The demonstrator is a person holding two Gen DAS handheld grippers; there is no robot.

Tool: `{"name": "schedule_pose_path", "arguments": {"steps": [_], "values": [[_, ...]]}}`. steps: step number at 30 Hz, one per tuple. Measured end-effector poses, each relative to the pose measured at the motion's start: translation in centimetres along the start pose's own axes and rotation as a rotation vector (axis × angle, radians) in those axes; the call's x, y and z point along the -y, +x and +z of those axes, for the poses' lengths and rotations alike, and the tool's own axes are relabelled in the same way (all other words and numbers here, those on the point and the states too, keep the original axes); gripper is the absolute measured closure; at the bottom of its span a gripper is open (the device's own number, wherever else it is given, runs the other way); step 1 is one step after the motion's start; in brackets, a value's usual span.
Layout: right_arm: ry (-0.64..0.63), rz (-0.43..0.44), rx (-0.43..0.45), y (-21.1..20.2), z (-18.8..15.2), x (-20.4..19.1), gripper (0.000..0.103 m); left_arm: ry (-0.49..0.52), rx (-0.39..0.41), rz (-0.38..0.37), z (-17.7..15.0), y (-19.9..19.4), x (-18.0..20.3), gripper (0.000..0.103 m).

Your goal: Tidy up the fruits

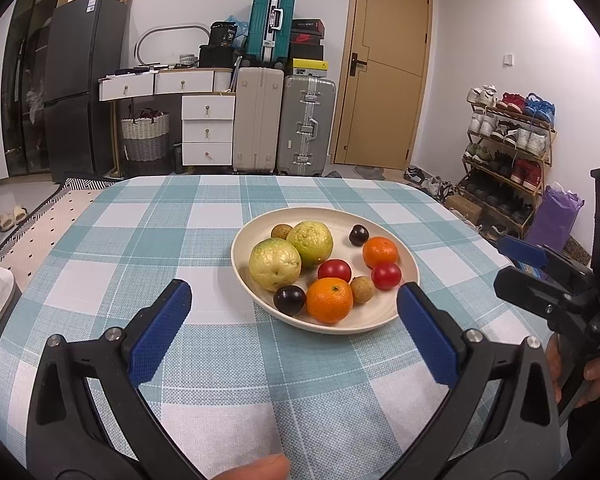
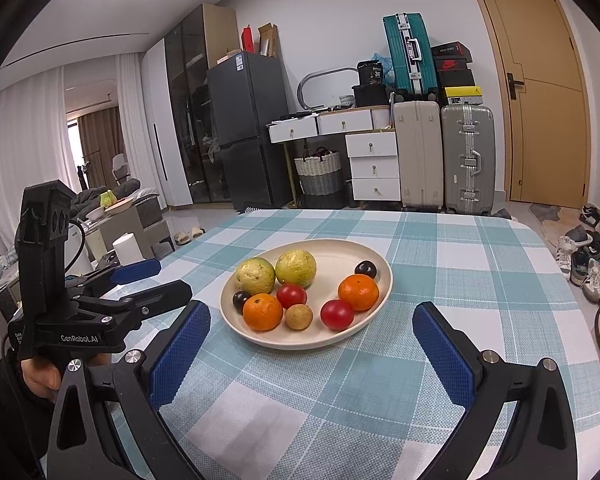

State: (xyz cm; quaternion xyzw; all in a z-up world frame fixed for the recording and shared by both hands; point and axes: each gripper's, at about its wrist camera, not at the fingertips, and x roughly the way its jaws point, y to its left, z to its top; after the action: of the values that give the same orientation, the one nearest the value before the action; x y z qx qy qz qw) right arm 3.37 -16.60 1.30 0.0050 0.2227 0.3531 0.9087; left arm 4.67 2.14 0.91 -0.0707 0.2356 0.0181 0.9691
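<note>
Hovering apart above the checked tablecloth [image 1: 148, 240], the left gripper [image 1: 294, 304] and right gripper [image 2: 312, 326] both have jaws spread wide, empty, facing the cream plate [image 2: 376, 264] holding all the fruits [image 2: 296, 268].

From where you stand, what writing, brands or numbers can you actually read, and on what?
"GenRobot.AI": on the side of the left gripper.
"36": on the black bag atop the dresser.
Swoosh logo, no words: on the red-and-black shoebox.
Fridge sticker, the other shoebox labels: too small to read.
</note>
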Motion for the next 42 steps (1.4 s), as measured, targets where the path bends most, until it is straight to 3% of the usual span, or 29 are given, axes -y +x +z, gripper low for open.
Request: {"name": "schedule_pose_path", "arguments": {"steps": [42], "values": [[0.005, 0.0, -0.005, 0.05, -0.22, -0.04, 0.0, -0.01, -0.002, -0.006, -0.26, 0.28, -0.04, 0.0]]}}
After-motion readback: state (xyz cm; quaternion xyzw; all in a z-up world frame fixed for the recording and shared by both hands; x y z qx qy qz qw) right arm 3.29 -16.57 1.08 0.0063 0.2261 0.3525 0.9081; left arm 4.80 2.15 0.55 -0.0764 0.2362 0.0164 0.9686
